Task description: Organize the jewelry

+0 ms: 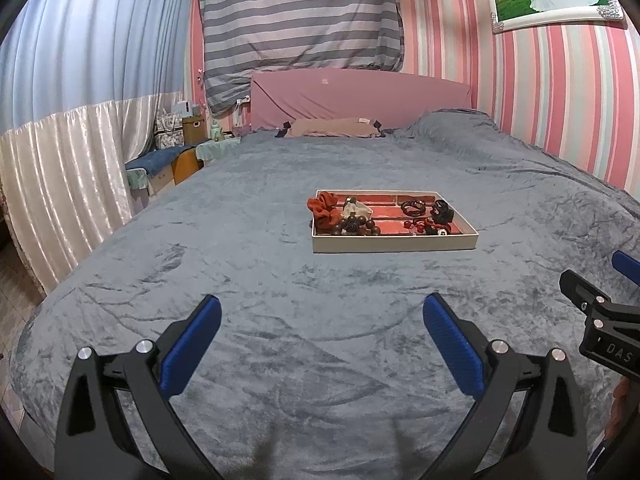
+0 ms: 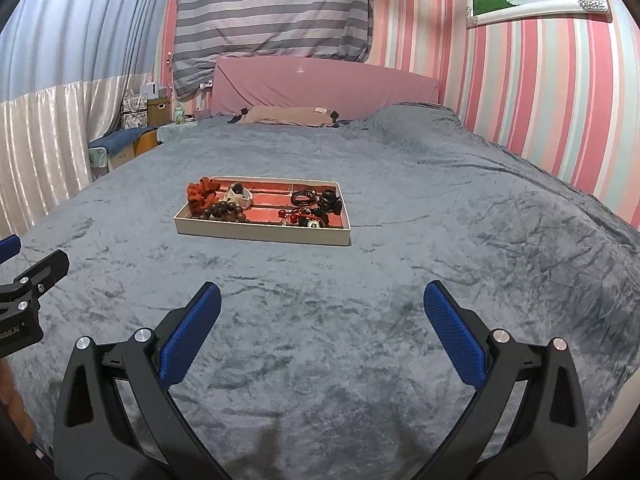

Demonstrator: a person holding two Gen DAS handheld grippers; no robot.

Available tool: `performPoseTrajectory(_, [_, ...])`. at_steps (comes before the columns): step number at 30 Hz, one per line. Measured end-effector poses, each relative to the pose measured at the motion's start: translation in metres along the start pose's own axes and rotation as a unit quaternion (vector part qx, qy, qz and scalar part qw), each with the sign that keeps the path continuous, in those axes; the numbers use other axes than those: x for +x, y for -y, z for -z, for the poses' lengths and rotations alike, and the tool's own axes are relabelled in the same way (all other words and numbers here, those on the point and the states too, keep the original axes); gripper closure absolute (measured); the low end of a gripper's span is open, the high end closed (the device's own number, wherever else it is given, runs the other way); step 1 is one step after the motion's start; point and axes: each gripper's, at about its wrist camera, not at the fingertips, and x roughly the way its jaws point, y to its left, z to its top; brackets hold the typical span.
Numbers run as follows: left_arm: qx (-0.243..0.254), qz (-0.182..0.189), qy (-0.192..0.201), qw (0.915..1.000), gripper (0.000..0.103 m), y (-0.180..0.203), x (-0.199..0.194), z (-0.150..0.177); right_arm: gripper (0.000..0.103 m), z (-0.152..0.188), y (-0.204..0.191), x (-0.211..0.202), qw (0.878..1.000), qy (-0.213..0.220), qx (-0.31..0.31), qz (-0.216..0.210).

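Blue-padded left gripper [image 1: 322,344] and right gripper [image 2: 322,336] are held side by side, jaws spread wide and empty, above the grey bedspread [image 2: 400,280]. Farther on, mid-bed, the shallow tray [image 2: 262,234] is seen; rust scrunchie [image 2: 202,192] at its left end, wooden bead bracelet [image 2: 228,212] beside it, black hair ties [image 2: 302,197] toward the right end.

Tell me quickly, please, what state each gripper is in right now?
Left gripper: open, holding nothing, above the blanket.
Right gripper: open, holding nothing, short of the tray.
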Motion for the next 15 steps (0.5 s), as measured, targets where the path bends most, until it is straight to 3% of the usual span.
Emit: performPoseTrajectory(15, [0.008,-0.002,0.009,0.9999,0.004,0.0038,-0.0068,0.0002,0.004,-0.0021,0.0002,-0.0036,1.000,0.005,0.002,0.001])
